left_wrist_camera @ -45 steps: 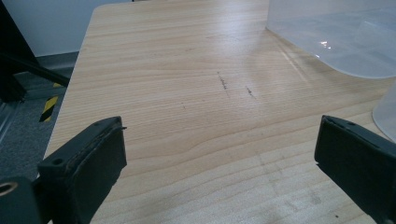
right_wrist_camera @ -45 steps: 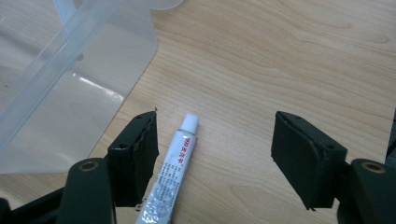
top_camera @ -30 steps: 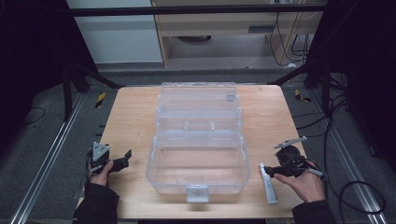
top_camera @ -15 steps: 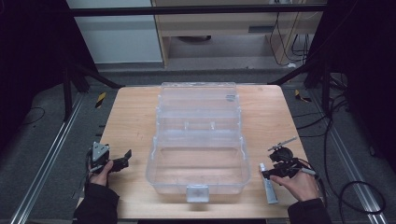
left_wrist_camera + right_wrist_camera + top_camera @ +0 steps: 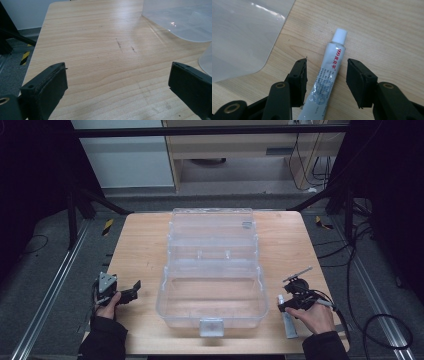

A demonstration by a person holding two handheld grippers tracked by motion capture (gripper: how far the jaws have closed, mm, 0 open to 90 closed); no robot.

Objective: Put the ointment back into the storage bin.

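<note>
A clear plastic storage box (image 5: 212, 270) stands open in the middle of the wooden table (image 5: 140, 245), lid tilted back. A white ointment tube (image 5: 327, 77) with red print and a white cap lies flat on the table to the right of the box (image 5: 244, 35); in the high view the tube (image 5: 289, 322) is near the front right edge. My right gripper (image 5: 325, 75) is open, lowered over the tube with one jaw on each side, not pinching it. My left gripper (image 5: 127, 292) rests open at the front left of the table, nothing between its jaws (image 5: 117, 85).
The box's front latch (image 5: 210, 326) faces the person. Bare wood lies left of the box (image 5: 180, 22) and behind it. Cables (image 5: 370, 320) trail off the table's right side. Dark frame legs and floor rails surround the table.
My right gripper has moved down and toward the front, lowering onto the tube so that its jaws now straddle it. The left gripper has stayed put.
</note>
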